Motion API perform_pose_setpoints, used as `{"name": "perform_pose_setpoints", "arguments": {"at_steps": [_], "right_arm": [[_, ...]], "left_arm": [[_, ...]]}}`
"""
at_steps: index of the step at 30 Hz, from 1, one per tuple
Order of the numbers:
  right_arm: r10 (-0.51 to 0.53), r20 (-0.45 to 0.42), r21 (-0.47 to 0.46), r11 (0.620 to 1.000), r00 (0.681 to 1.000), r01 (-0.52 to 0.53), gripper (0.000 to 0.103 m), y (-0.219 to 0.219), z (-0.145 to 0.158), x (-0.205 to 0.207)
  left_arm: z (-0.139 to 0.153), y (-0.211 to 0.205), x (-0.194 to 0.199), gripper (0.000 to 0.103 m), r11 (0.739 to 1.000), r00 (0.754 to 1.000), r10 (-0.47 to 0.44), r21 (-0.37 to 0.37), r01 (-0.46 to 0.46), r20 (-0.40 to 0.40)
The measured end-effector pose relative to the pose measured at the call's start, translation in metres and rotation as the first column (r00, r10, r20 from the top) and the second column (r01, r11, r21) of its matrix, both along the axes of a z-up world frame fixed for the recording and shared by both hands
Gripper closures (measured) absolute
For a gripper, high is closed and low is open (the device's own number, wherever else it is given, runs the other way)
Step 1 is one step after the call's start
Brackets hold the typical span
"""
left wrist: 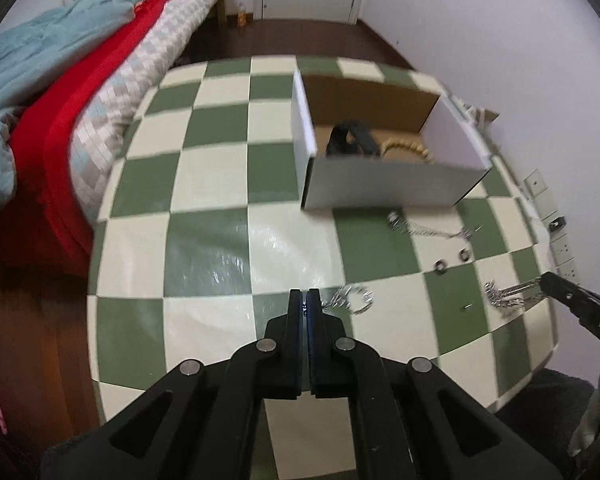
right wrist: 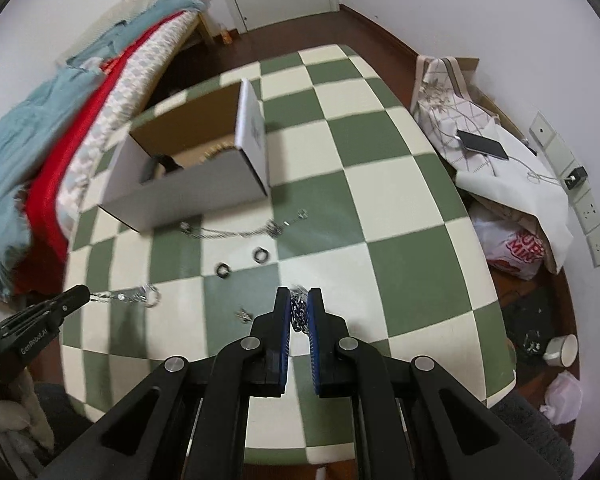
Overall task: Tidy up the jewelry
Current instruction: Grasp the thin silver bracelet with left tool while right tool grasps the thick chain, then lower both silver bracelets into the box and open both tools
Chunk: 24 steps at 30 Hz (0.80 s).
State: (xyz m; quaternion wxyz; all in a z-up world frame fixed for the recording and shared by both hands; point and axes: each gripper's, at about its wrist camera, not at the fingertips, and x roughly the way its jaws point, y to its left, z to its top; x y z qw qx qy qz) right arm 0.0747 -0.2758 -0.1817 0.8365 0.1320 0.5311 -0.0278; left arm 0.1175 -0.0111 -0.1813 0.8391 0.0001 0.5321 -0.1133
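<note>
The silver chain bunched between the right gripper pads sits at the near right of the checked table; its links run along the fingers, toward the far side, one end trailing on the cloth. To carry it well, I would lift straight up until the tail clears, then swing left and far to the open box and release low inside. The left gripper is pinched on a second chain whose length runs rightward. Two rings lie between.
</note>
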Motion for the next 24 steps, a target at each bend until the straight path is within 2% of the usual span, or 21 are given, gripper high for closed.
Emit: {"name": "perform_pose_setpoints", "arguments": {"at_steps": [8, 15, 20, 24], "right_arm": [[0.048, 0.073, 0.024, 0.998, 0.996, -0.05, 0.094, 0.01, 0.045, 0.01], [0.107, 0.131, 0.025, 0.994, 0.986, -0.111, 0.094, 0.026, 0.082, 0.037], [0.146, 0.169, 0.011, 0.989, 0.975, -0.15, 0.094, 0.04, 0.107, 0.075], [0.174, 0.16, -0.006, 0.984, 0.972, -0.176, 0.094, 0.052, 0.111, 0.112]], "left_arm": [[0.058, -0.003, 0.007, 0.103, 0.998, 0.995, -0.023, -0.063, 0.029, 0.094], [0.11, -0.007, 0.024, 0.103, 0.994, 0.983, -0.042, -0.096, 0.06, 0.18], [0.133, -0.018, 0.052, 0.103, 0.991, 0.976, -0.061, -0.103, 0.084, 0.21], [0.132, -0.034, 0.087, 0.103, 0.993, 0.975, -0.083, -0.07, 0.1, 0.207]]}}
